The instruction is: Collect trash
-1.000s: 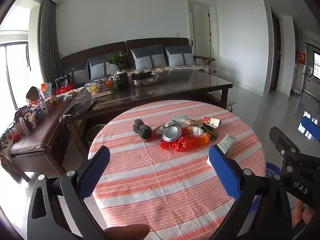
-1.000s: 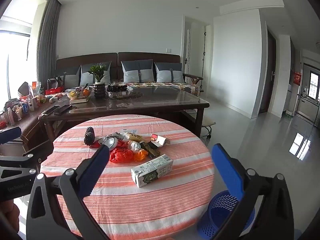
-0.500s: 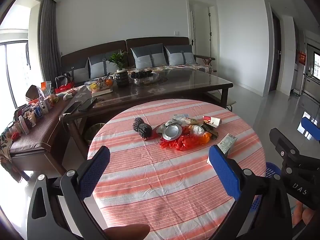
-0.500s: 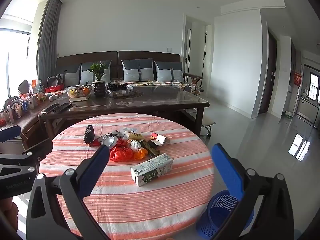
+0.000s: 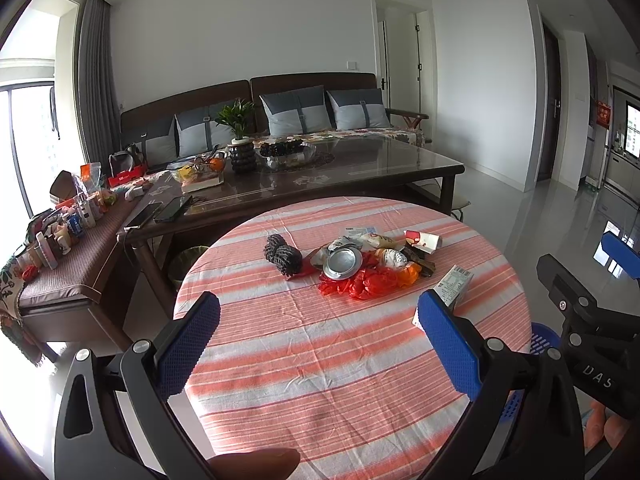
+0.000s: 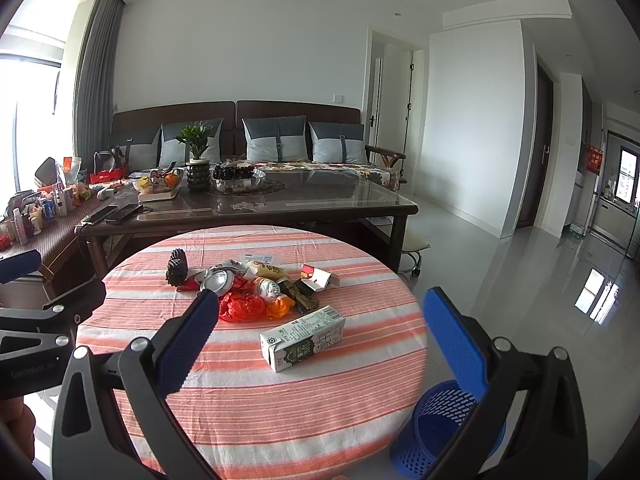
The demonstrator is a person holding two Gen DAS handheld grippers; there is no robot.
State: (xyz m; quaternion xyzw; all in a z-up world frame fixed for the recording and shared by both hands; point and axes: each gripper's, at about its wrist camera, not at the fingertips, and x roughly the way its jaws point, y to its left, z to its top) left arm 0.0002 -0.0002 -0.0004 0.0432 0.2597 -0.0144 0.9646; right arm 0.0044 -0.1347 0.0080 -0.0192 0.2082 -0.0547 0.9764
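Note:
A heap of trash lies mid-table on the round striped table: a red plastic bag, a crushed silver can, wrappers, a small red-and-white box and a dark pine cone. A milk carton lies apart, nearer the right edge. A blue mesh bin stands on the floor at the table's right. My left gripper and right gripper are open and empty, above the table's near edge.
A dark glass-topped coffee table with a plant, bowls and phones stands behind the round table, a sofa behind it. A cluttered bench is at the left. Tiled floor lies to the right.
Both grippers have drifted slightly nearer the table; the trash sits a little lower and larger in view. Both stay open and nothing was taken.

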